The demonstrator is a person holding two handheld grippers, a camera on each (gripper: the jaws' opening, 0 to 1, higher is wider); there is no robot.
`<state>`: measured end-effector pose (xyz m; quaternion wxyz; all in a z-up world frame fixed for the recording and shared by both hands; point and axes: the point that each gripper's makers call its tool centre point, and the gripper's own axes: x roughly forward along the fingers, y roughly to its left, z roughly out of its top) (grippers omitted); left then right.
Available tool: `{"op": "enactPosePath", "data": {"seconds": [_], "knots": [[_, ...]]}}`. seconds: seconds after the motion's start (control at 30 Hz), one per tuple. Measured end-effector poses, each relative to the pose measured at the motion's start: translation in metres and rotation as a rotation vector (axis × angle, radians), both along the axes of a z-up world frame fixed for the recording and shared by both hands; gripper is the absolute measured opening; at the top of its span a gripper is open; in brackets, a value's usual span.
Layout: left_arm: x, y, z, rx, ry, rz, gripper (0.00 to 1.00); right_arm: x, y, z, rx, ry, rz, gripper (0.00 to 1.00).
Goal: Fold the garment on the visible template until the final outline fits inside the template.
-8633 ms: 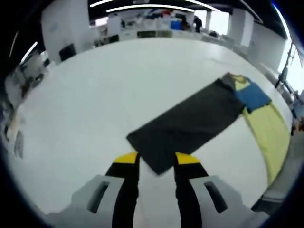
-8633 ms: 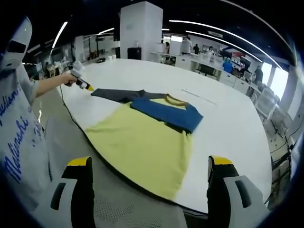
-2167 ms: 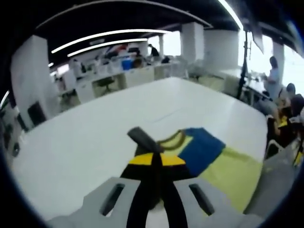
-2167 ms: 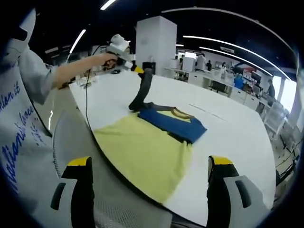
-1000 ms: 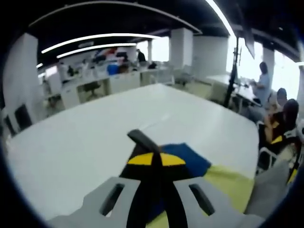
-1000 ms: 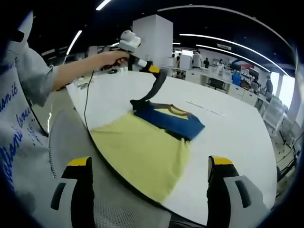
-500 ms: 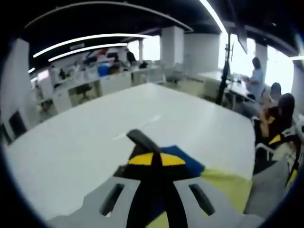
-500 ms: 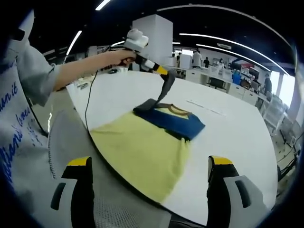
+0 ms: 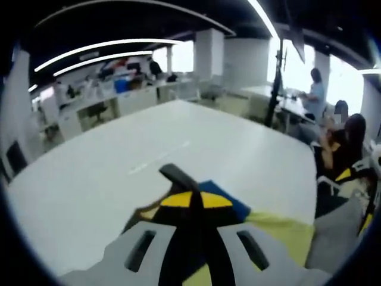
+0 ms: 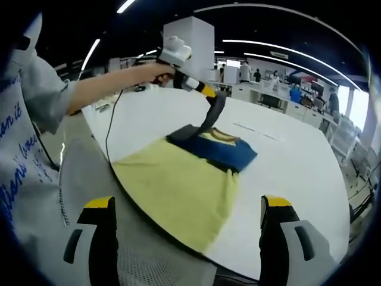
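A yellow T-shirt (image 10: pixel 178 185) lies flat on the white table (image 10: pixel 292 173), its blue sleeve (image 10: pixel 223 150) folded across the chest below the collar (image 10: pixel 223 136). My left gripper (image 10: pixel 206 90), held by a person's hand, is shut on the dark grey sleeve (image 10: pixel 211 116) and holds it up above the collar, the cloth trailing down to the shirt's left edge. In the left gripper view the shut yellow tips (image 9: pixel 190 199) pinch that dark sleeve (image 9: pixel 177 176) over the blue patch (image 9: pixel 229 201). My right gripper (image 10: pixel 187 202) stands open off the near table edge, apart from the shirt.
A grey mesh chair (image 10: pixel 95 185) sits between me and the table's curved near edge. A thin tape line (image 10: pixel 255 131) marks the table beyond the shirt. The person's arm (image 10: pixel 101 89) reaches in from the left. Seated people (image 9: pixel 342 149) are past the far edge.
The left gripper has carried the dark sleeve rightward, from beside the shirt to above the collar. The right gripper has stayed still and open.
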<state>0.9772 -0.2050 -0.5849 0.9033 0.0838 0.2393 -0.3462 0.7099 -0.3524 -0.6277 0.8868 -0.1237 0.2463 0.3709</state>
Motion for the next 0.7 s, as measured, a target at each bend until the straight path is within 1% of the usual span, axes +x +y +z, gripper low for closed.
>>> {"op": "enactPosePath", "data": {"seconds": [0.07,0.1,0.2,0.27,0.43,0.7], "knots": [[0.003,-0.002,-0.004,0.007,-0.005,-0.002,0.00,0.001,-0.002,-0.001,0.000,0.002,-0.004,1.00],[0.003,-0.005,-0.008,0.014,0.012,-0.010,0.00,0.001,-0.003,-0.002,-0.001,0.005,-0.007,1.00],[0.007,-0.005,-0.012,0.028,0.011,-0.019,0.00,0.001,-0.008,-0.004,-0.005,0.009,-0.022,1.00],[0.005,-0.010,-0.015,0.020,0.017,-0.026,0.00,0.001,-0.009,-0.004,0.000,0.012,-0.029,1.00],[0.005,-0.016,-0.024,0.030,0.030,-0.038,0.00,0.000,-0.009,-0.005,0.011,0.017,-0.031,1.00],[0.003,-0.025,-0.036,0.030,0.052,-0.057,0.00,-0.001,-0.012,-0.007,0.002,0.024,-0.049,1.00]]}}
